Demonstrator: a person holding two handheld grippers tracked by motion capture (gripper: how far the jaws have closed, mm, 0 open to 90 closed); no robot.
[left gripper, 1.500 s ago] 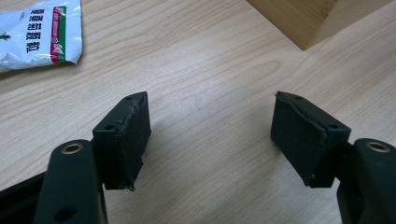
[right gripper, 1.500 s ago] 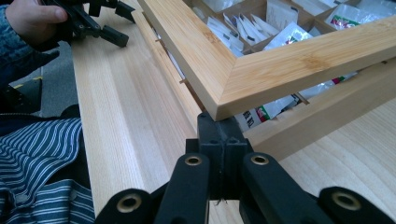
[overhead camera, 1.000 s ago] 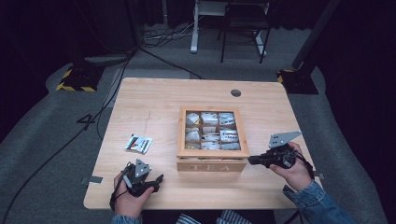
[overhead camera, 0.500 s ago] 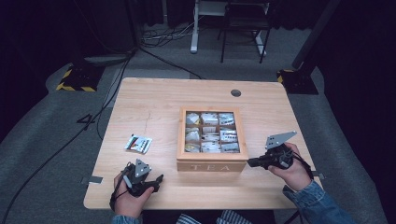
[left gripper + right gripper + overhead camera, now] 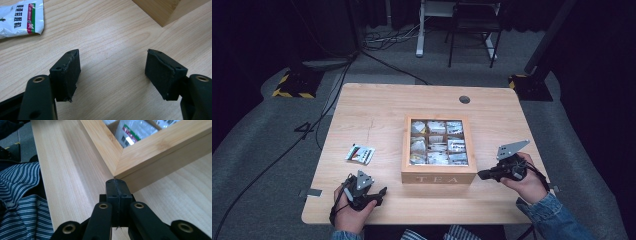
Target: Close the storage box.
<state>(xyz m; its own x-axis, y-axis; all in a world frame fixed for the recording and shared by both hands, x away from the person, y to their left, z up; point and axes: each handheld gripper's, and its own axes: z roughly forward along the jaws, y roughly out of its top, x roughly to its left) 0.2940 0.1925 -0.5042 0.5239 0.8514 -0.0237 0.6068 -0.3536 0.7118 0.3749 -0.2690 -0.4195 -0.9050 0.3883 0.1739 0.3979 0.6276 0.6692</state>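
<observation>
A wooden box marked TEA stands mid-table, its compartments filled with several tea packets. One loose packet lies on the table left of the box, and its white corner shows at the upper left of the left gripper view. My left gripper rests near the front edge, jaws wide open over bare wood. My right gripper is shut with nothing in it, its tips right at the box's front right corner.
The table has a round cable hole at the back right. A striped shirt lies beyond the table's front edge. Cables and a chair stand on the floor behind.
My right gripper has dropped lower and slid left toward the box's front right corner. The left gripper has stayed in place.
</observation>
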